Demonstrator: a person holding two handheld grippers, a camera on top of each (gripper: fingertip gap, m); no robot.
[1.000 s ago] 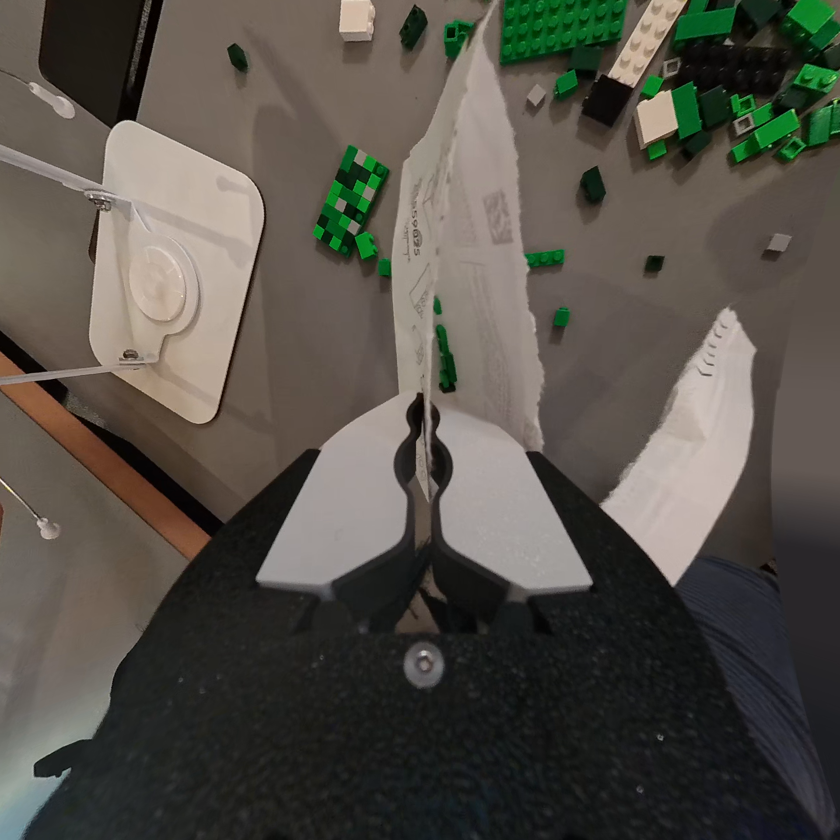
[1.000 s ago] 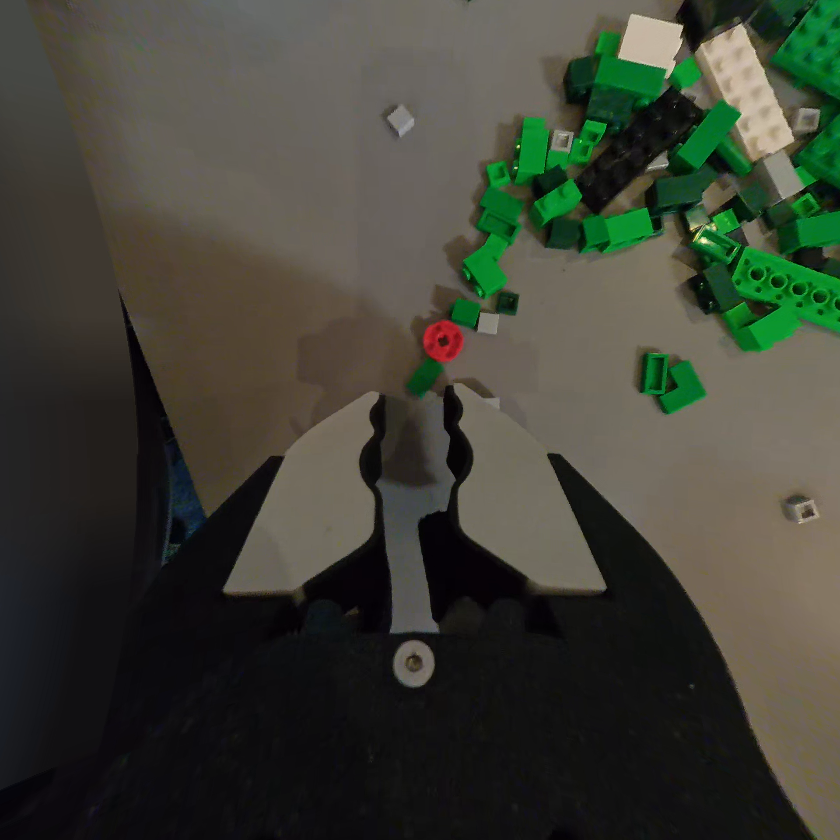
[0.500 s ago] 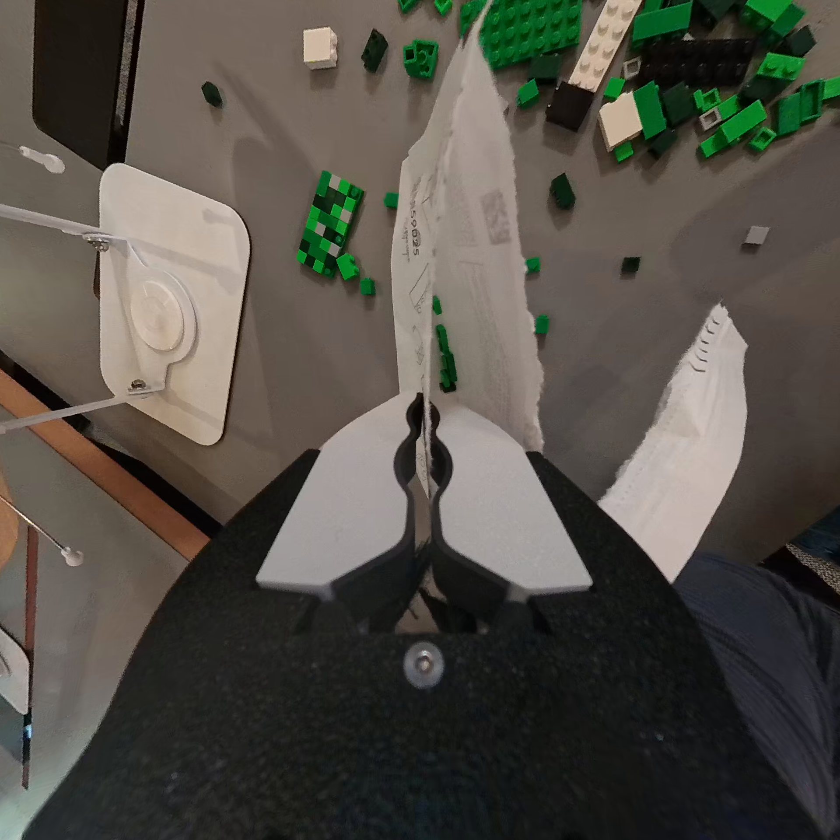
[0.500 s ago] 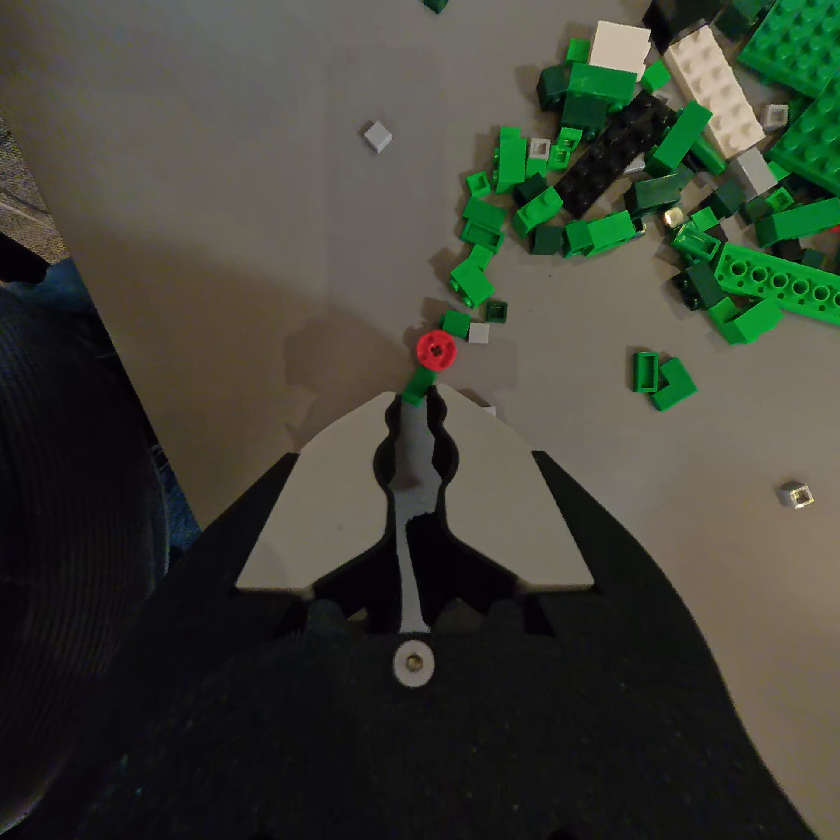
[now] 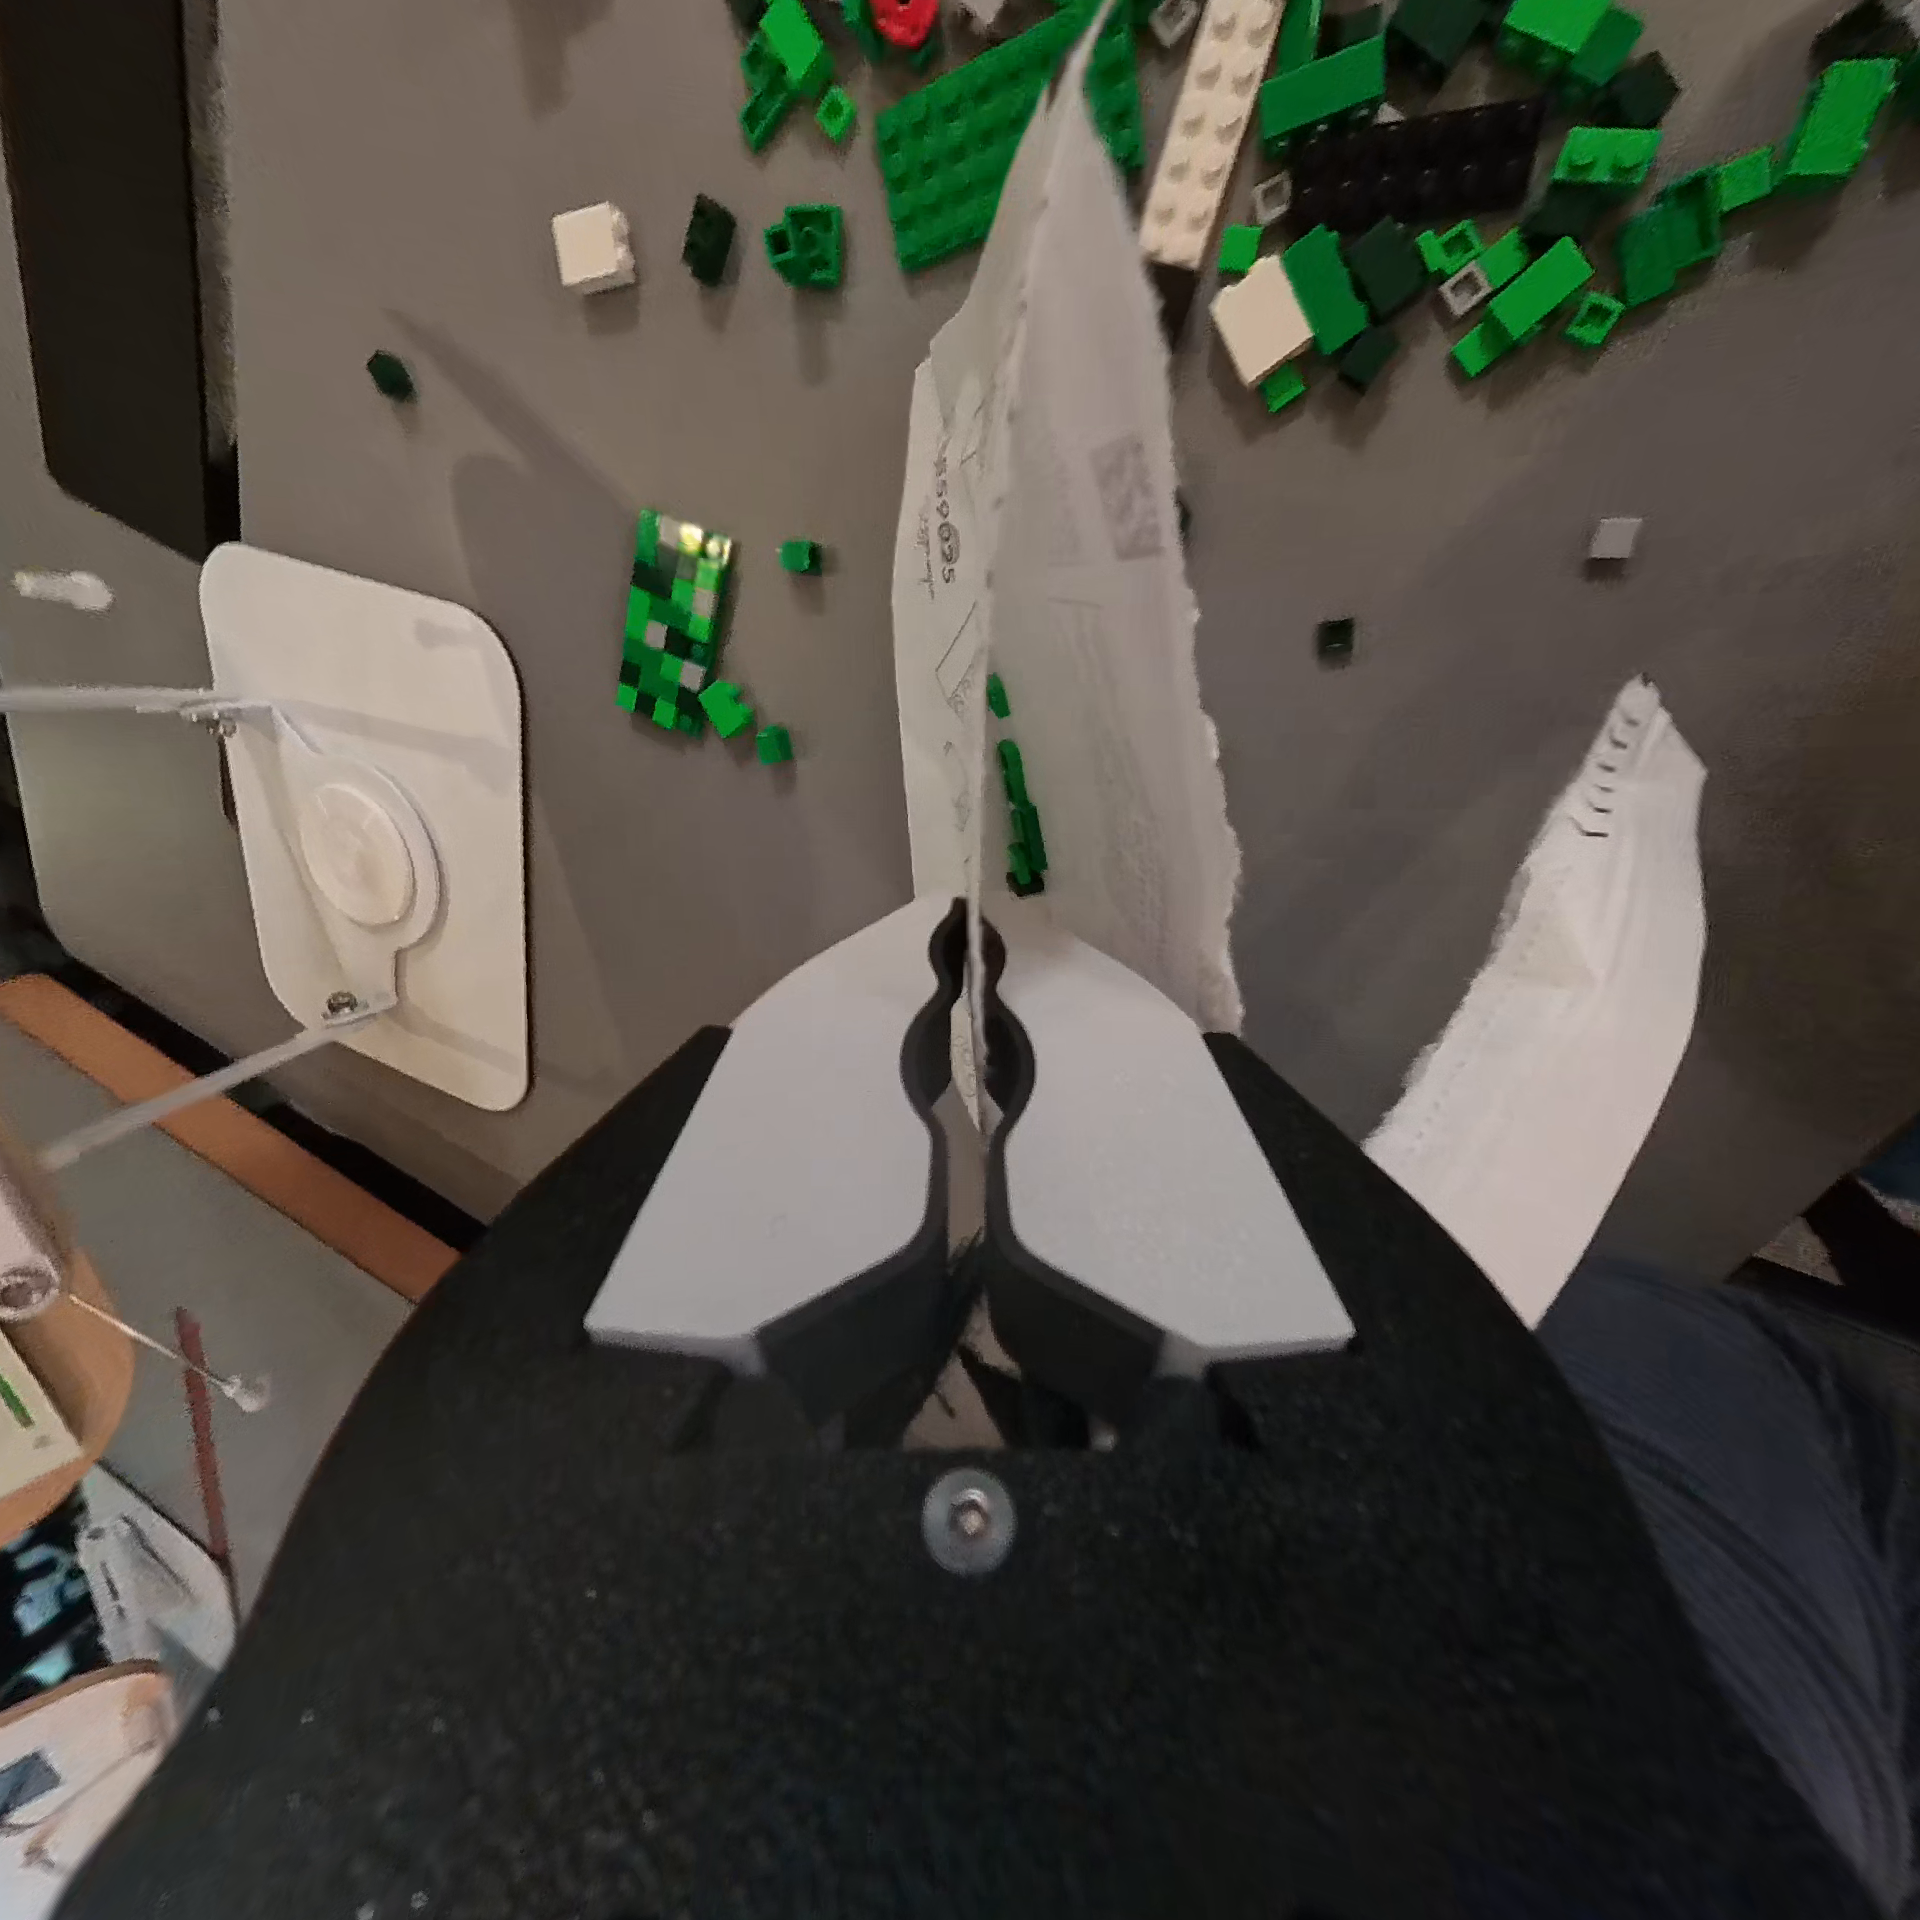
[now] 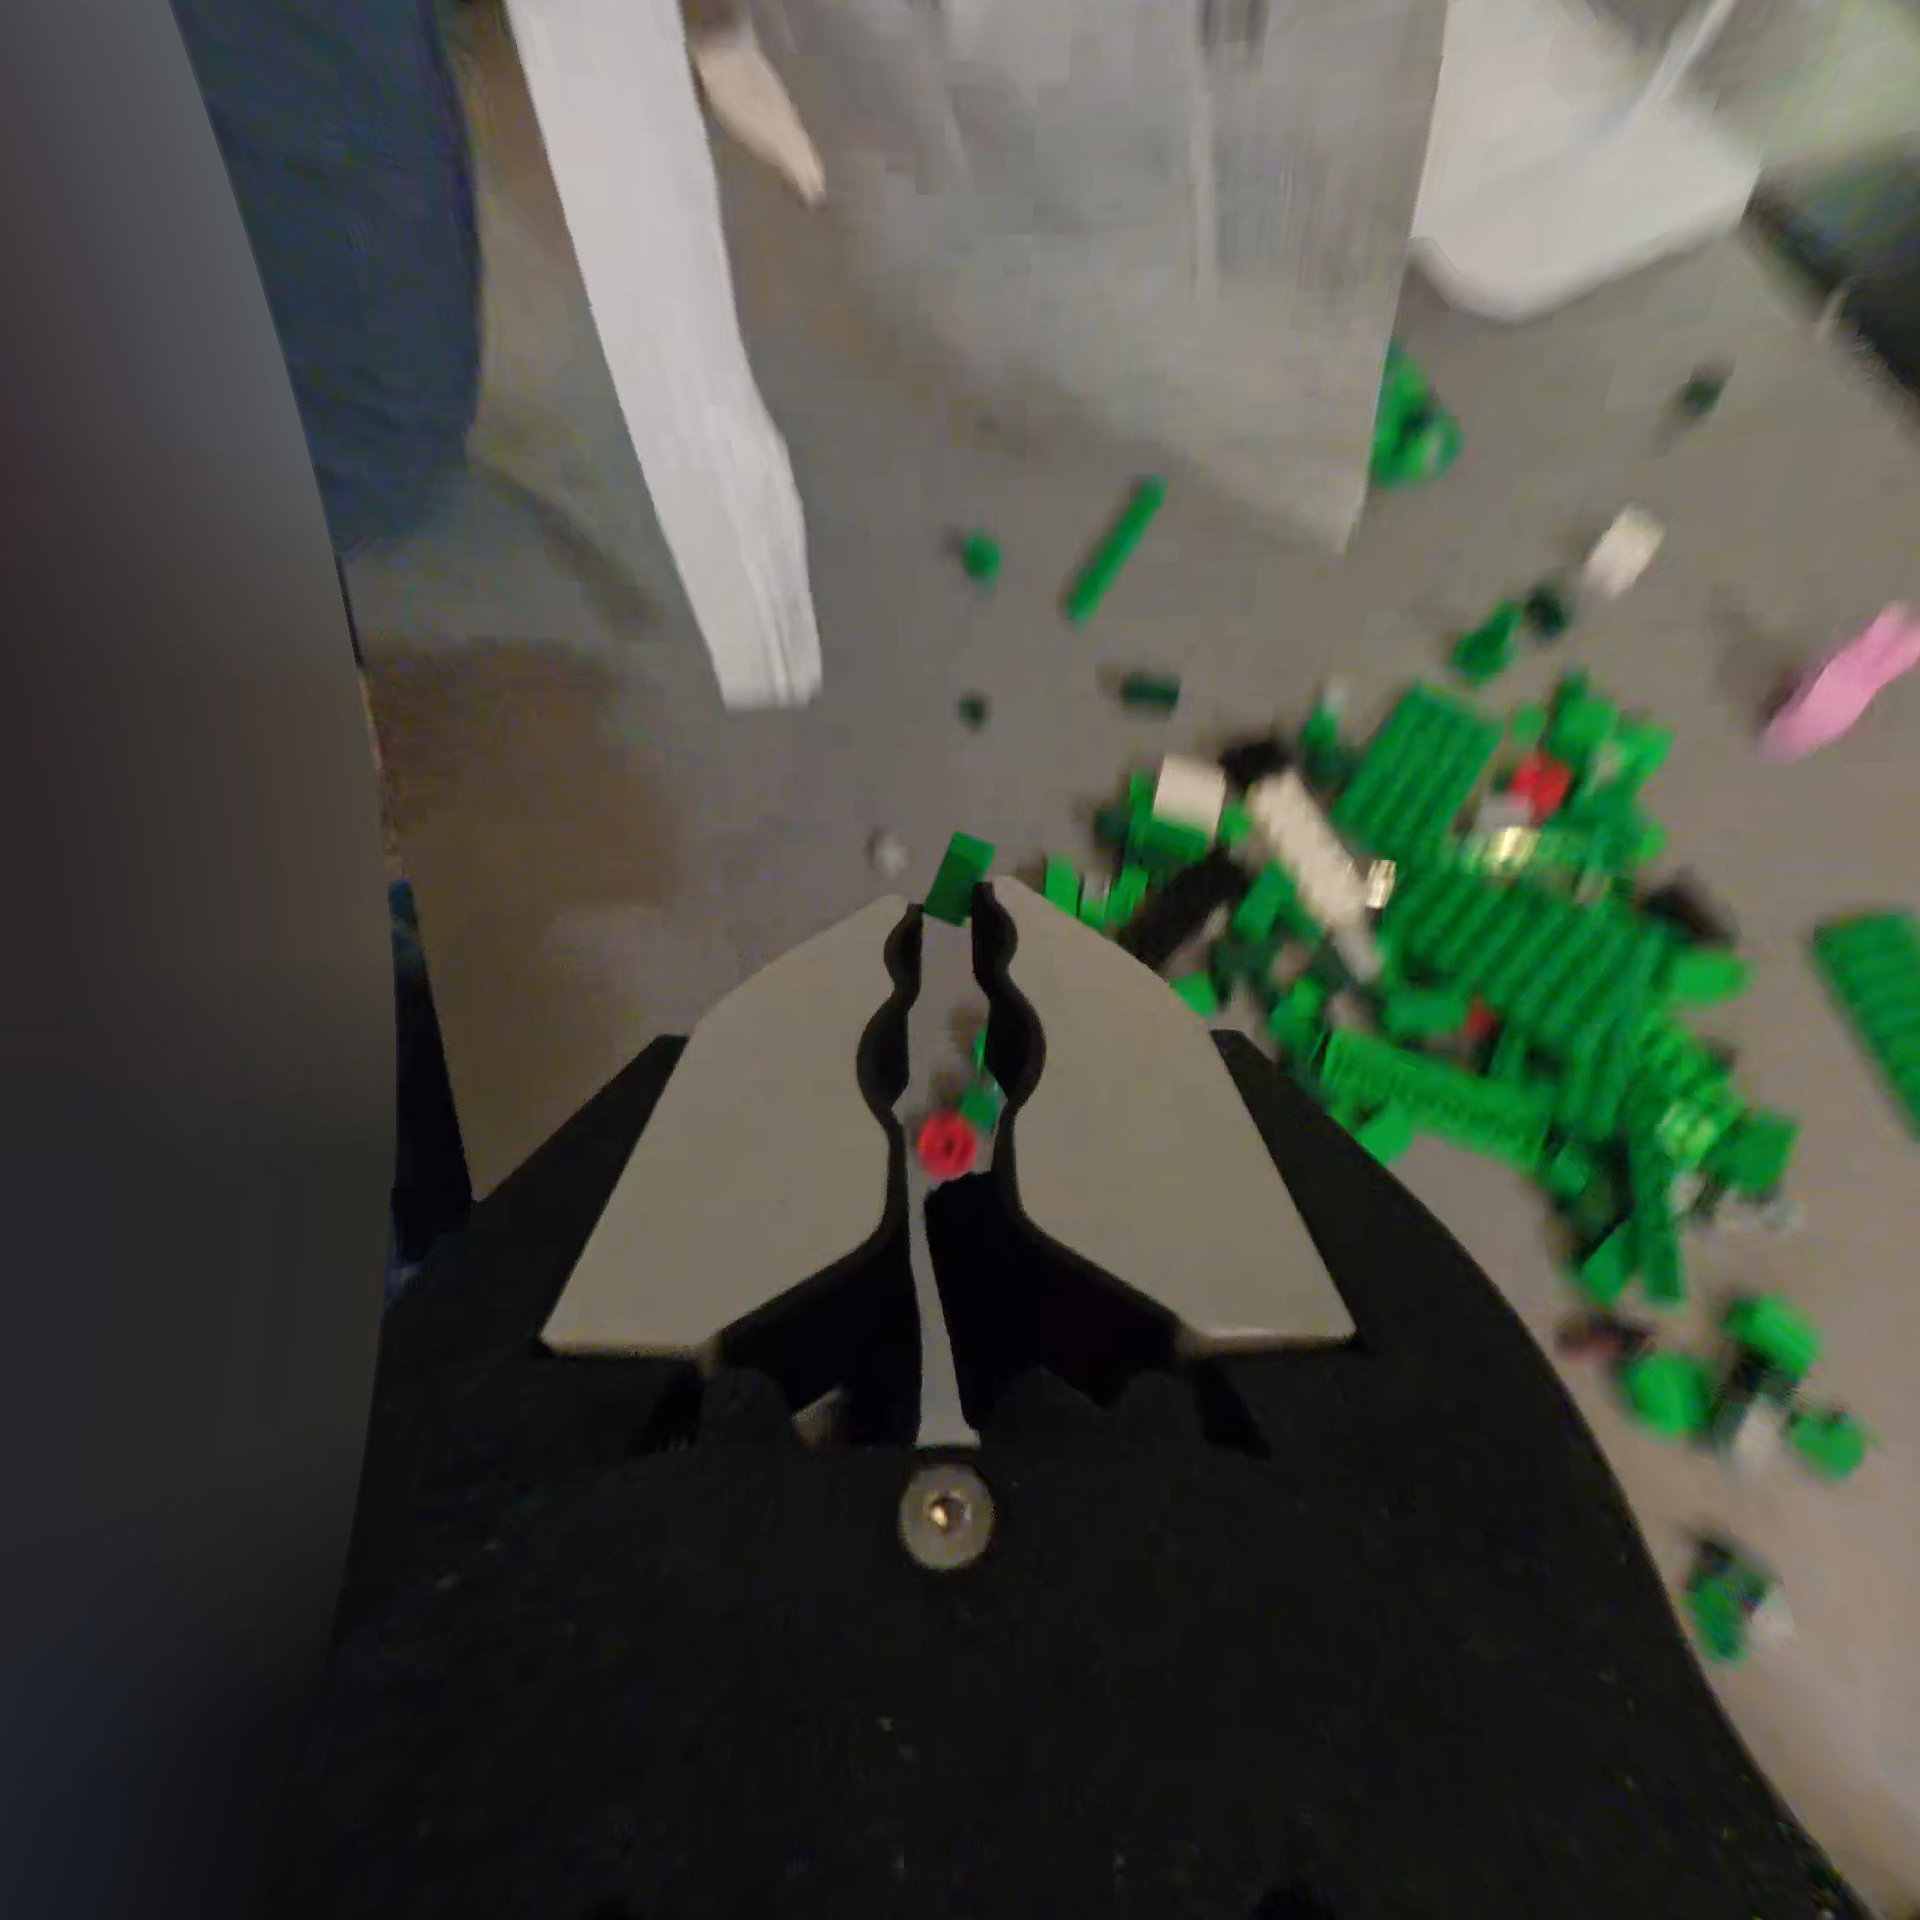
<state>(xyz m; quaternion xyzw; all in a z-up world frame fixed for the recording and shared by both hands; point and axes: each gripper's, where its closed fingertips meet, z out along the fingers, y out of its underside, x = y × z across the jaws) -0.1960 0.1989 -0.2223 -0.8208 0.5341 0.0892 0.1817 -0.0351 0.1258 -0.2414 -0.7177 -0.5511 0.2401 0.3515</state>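
White printed paper clamped upright in left gripper; right gripper pinches small green brick; brick pile at 3 o'clock.

A torn white paper bag, printed with faint line drawings, stands on edge, pinched in the closed left gripper and running toward 12 o'clock above the grey table. A small green brick sits clamped, tilted, at the right gripper tips; that view is blurred.
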